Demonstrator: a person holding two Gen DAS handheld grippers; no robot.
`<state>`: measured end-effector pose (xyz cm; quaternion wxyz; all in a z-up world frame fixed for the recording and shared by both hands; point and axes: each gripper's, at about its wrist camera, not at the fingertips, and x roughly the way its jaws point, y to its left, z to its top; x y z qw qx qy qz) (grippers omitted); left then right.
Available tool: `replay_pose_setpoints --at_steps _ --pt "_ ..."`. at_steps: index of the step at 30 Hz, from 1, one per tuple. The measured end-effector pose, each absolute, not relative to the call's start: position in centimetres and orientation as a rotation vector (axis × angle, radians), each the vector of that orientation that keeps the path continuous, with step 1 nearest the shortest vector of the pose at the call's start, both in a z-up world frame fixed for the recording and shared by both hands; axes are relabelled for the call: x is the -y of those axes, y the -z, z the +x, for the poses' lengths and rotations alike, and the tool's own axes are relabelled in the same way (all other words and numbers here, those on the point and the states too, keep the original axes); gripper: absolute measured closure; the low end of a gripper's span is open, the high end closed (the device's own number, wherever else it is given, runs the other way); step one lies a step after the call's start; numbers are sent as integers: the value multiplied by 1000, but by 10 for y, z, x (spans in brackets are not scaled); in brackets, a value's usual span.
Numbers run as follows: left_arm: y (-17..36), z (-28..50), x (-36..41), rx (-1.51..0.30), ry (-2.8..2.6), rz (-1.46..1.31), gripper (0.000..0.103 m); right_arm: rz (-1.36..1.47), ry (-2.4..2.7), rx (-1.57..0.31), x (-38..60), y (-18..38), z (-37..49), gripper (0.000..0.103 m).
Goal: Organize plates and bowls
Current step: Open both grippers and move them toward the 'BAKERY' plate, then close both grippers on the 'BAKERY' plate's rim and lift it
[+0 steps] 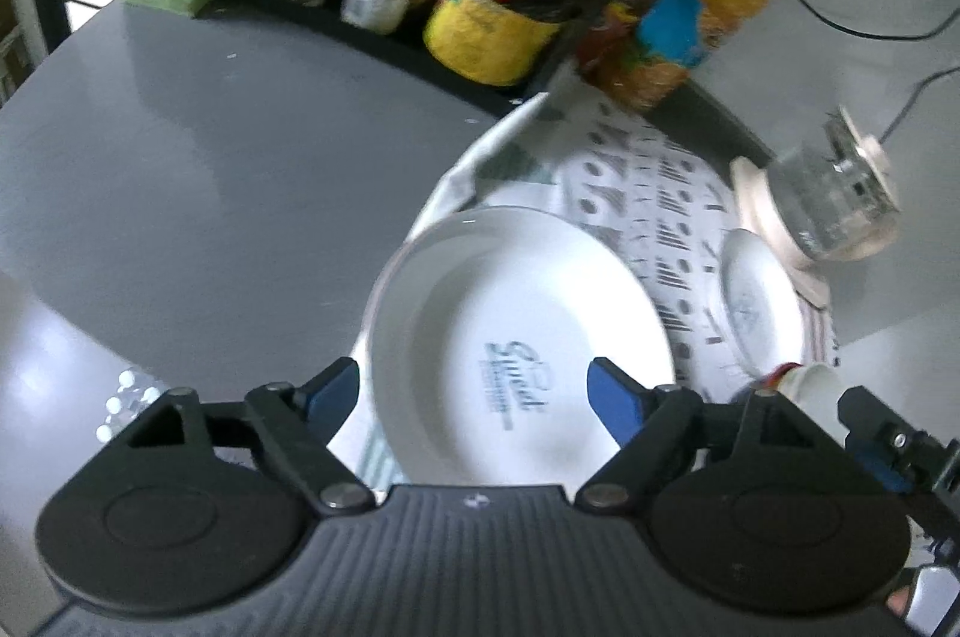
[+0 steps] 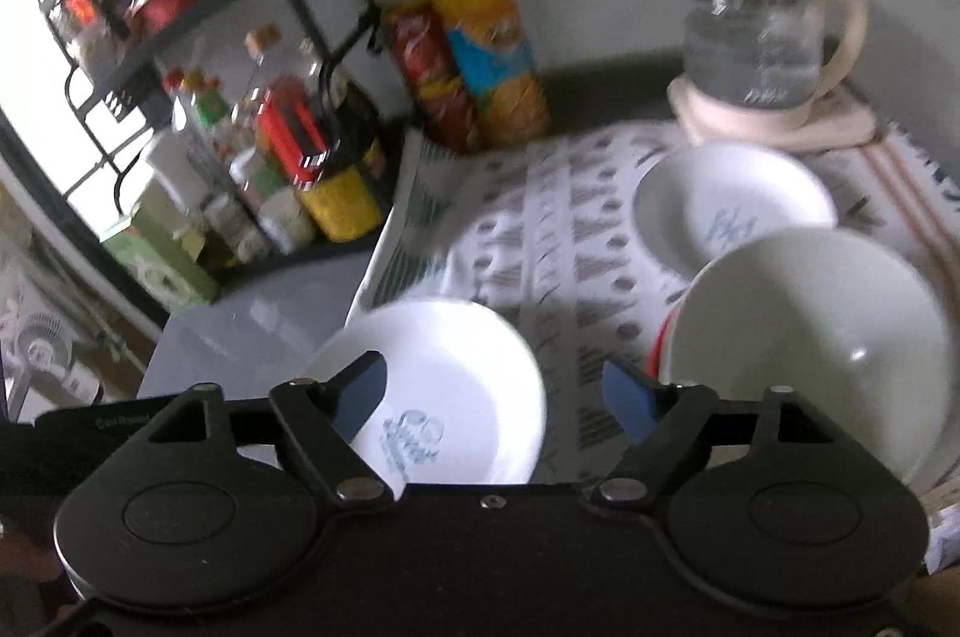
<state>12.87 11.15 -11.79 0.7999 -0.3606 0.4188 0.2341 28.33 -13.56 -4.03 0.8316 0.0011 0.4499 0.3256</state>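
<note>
White porcelain fills my left view: a shallow plate [image 1: 516, 349] with a blue mark lies on the patterned cloth [image 1: 666, 193], below my left gripper [image 1: 477, 394], whose blue pads stand apart, clamped on nothing. From my right view, my right gripper [image 2: 498, 397] also gapes empty above the cloth; a second plate [image 2: 735, 211] lies far right, a white bowl [image 2: 810, 337] near right.
</note>
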Motion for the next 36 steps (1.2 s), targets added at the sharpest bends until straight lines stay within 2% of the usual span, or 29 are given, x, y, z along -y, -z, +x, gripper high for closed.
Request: replay_pose_setpoints --at_steps 13,26,36 --pt "112 183 -87 -926 -392 -751 14 124 -535 -943 199 24 332 15" --pt "107 257 -60 -974 -391 -725 13 195 -465 -996 257 33 418 13" --pt "116 316 -39 -984 -406 -734 13 152 -500 -1050 267 51 486 14"
